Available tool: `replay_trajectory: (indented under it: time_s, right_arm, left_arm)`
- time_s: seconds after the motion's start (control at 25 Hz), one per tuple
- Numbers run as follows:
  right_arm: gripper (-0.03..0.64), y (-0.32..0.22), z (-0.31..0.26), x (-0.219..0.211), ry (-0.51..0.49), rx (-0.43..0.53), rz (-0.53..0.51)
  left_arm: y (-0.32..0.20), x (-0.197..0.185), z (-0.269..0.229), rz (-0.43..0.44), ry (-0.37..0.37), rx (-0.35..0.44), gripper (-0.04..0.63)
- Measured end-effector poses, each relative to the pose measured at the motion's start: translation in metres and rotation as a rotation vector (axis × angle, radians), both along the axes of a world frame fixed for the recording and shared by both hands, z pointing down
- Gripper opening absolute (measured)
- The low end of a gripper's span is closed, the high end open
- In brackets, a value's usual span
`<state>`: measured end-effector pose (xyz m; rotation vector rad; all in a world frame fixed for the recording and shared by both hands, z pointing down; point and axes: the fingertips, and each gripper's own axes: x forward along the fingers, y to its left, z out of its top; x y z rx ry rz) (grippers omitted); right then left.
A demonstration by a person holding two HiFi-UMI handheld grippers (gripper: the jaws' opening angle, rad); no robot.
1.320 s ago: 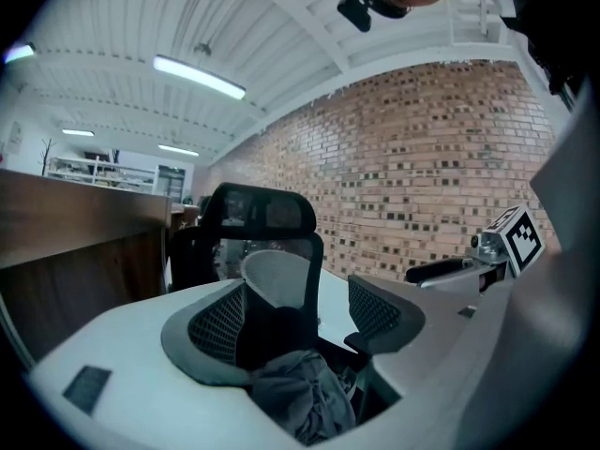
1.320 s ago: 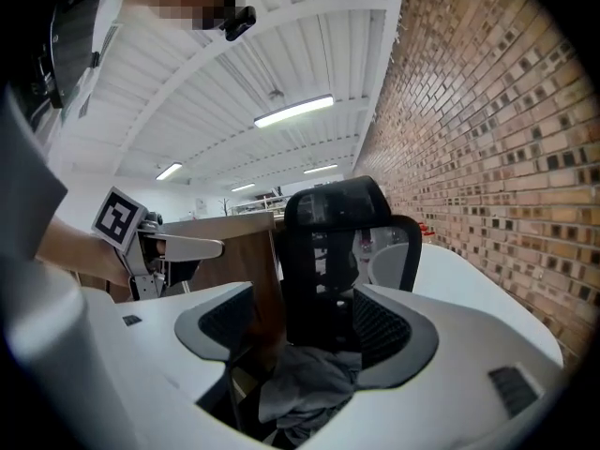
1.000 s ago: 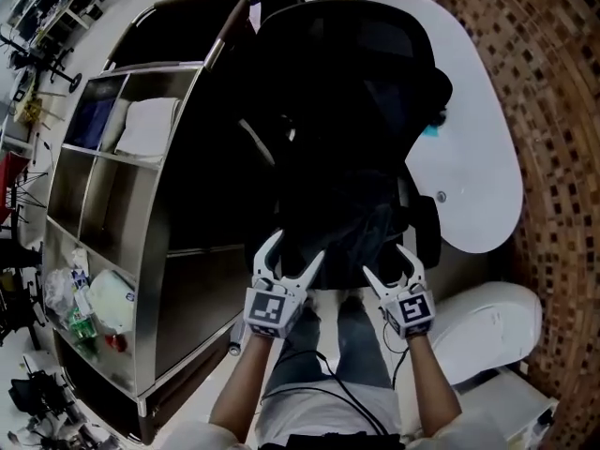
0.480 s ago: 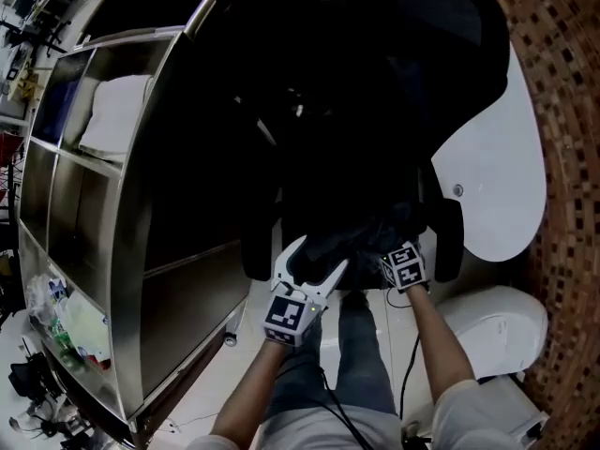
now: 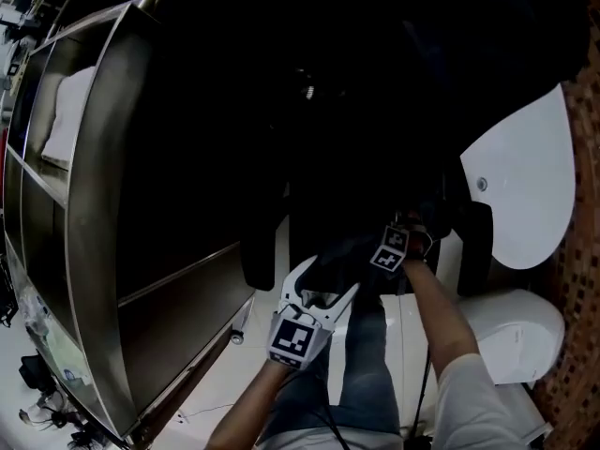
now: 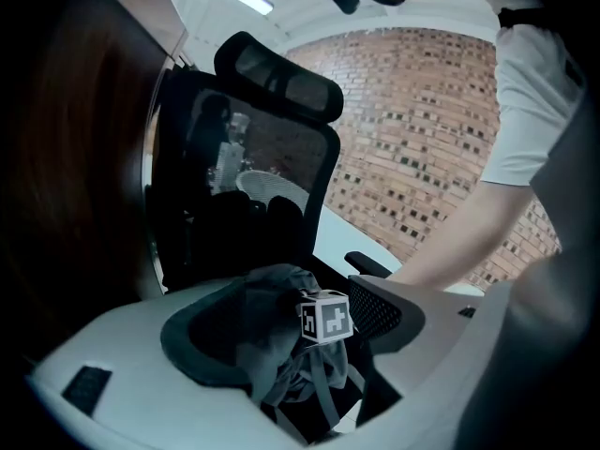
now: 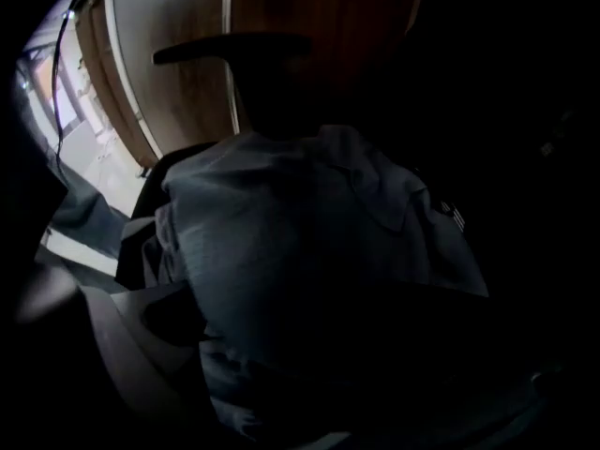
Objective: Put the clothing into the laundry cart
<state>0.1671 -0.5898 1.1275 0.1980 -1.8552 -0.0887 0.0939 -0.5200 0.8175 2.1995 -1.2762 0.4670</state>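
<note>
Brick wall [image 6: 412, 167] and a white table [image 5: 525, 186] sit behind the black chair [image 6: 272, 73]. Head view: the steel laundry cart [image 5: 103, 204] stands at left. My left claw [image 5: 328, 277] hovers near the seat, jaws apart and empty, and my right claw [image 5: 396, 237] reaches onto it. Left gripper view: the clothing [image 6: 272, 336] lies bunched on the seat with the right claw against it. Right gripper view: jaws apart, fabric filling the gap between them

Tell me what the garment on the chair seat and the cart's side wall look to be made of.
Garment: soft woven cloth, grey-blue and matte, judging by its crumpled folds and faint weave lines; the exact fibre is unclear. Cart's side wall: probably brushed stainless steel, given its dull grey sheen and bright curved edge.
</note>
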Motion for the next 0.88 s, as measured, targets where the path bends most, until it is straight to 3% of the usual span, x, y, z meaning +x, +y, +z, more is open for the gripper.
replay_trajectory:
  time_s: [0.08,0.28,0.36,0.44,0.48,0.52,0.6,0.72,0.88]
  right_arm:
    - [0.638,-0.006,0.018,-0.010,0.033,-0.009,-0.012]
    - [0.632,-0.009,0.048,-0.016,0.105,-0.194,-0.020]
    - [0.626,-0.009,0.050,-0.020,0.082,-0.224,-0.024]
    - [0.578,-0.011,0.044,-0.026,0.021,-0.231,0.020]
    - [0.486,-0.016,0.036,-0.030,-0.023,-0.234,0.074]
    - [0.322,-0.022,0.027,-0.034,-0.070,-0.244,0.149]
    - [0.198,-0.028,0.013,-0.037,-0.150,-0.299,0.310]
    - [0.147,-0.020,-0.010,-0.041,-0.290,-0.366,0.496]
    - [0.133,-0.009,-0.070,-0.046,-0.590,-0.388,0.745]
  left_arm:
    - [0.002,-0.003,0.009,0.022,-0.017,-0.006,0.341]
    - [-0.005,-0.008,0.012,0.033,-0.046,-0.009,0.341]
    - [-0.013,-0.018,0.009,0.001,-0.056,0.003,0.341]
    - [-0.019,-0.031,0.007,-0.063,-0.048,-0.004,0.341]
    - [-0.021,-0.036,0.006,-0.078,-0.050,-0.004,0.341]
    - [-0.020,-0.040,0.007,-0.074,-0.060,0.004,0.341]
    - [-0.018,-0.043,0.007,-0.051,-0.086,0.025,0.341]
    - [-0.021,-0.044,-0.007,-0.078,-0.076,0.033,0.341]
    - [-0.016,-0.063,-0.028,-0.085,-0.065,0.058,0.341]
